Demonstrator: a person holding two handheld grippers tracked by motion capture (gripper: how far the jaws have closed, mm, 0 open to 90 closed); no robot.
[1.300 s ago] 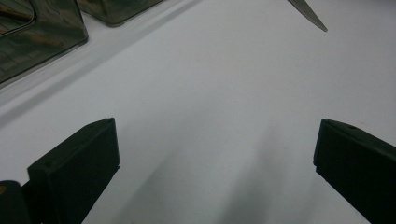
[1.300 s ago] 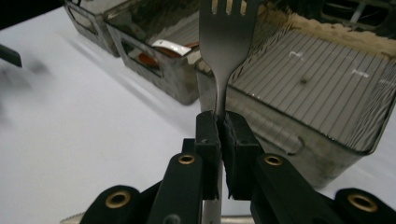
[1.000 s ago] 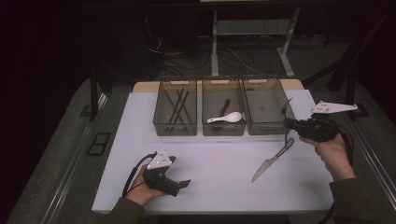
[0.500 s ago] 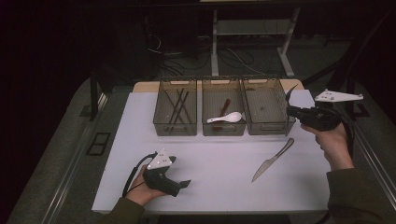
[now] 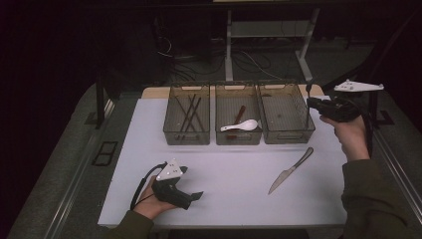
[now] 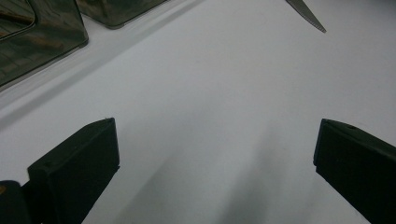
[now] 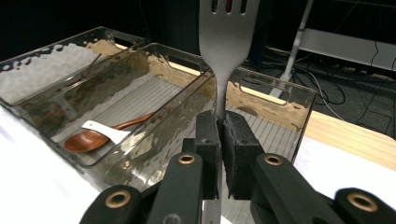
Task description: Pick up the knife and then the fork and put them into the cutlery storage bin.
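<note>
Right gripper view: your right gripper [image 7: 218,140] pinches a fork [image 7: 227,37] by its neck, tines up, long axis upright, over the right bin [image 7: 275,100]. Lowering looks next. Your left gripper [image 5: 174,185] rests wide, empty, well apart.

the three bins [image 5: 239,135] are smoky translucent brown with a rippled sheen and ribbed floors. in the middle bin a white spoon [image 5: 241,125] lies by a reddish-brown wooden spoon [image 7: 100,135]; the left bin holds dark chopsticks [image 5: 189,112]. the mat [image 5: 224,194] under the bins is plain white. right of the bins, the silver fork [image 7: 228,32] is matte grey; before them, the knife [image 5: 290,171] is silver.
</note>
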